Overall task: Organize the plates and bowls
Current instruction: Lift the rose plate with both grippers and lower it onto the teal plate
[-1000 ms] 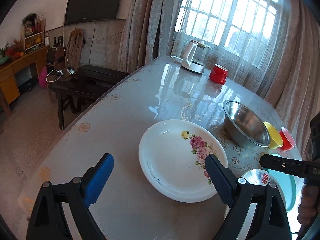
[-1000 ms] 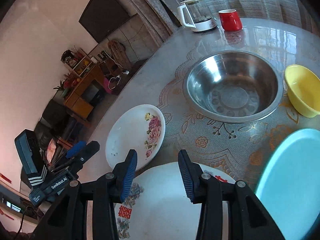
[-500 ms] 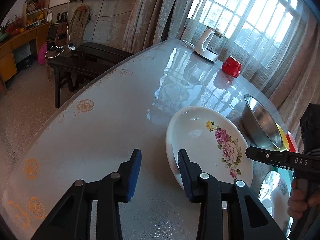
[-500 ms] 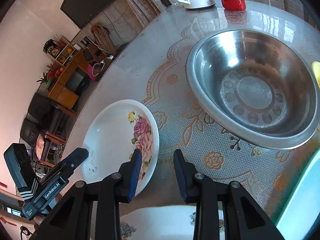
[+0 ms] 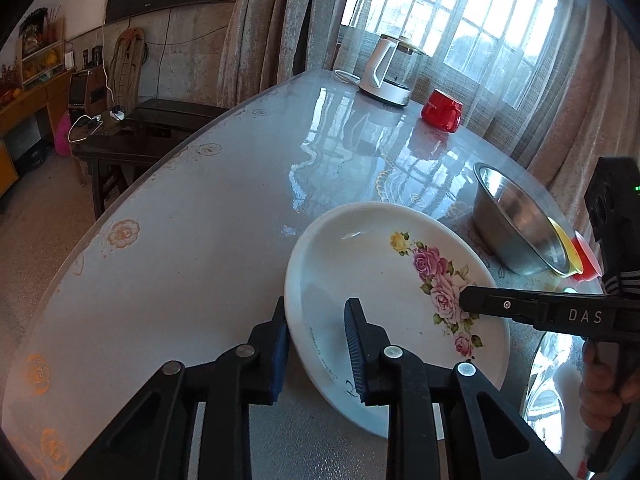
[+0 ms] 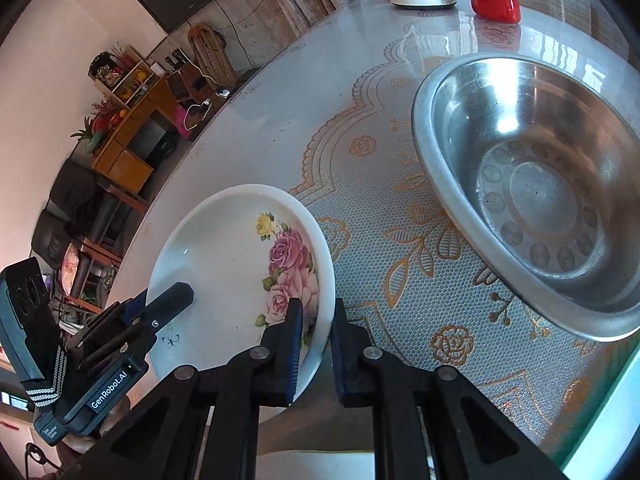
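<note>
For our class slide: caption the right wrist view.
Right gripper straddles the floral plate rim beside the steel bowl.
</note>
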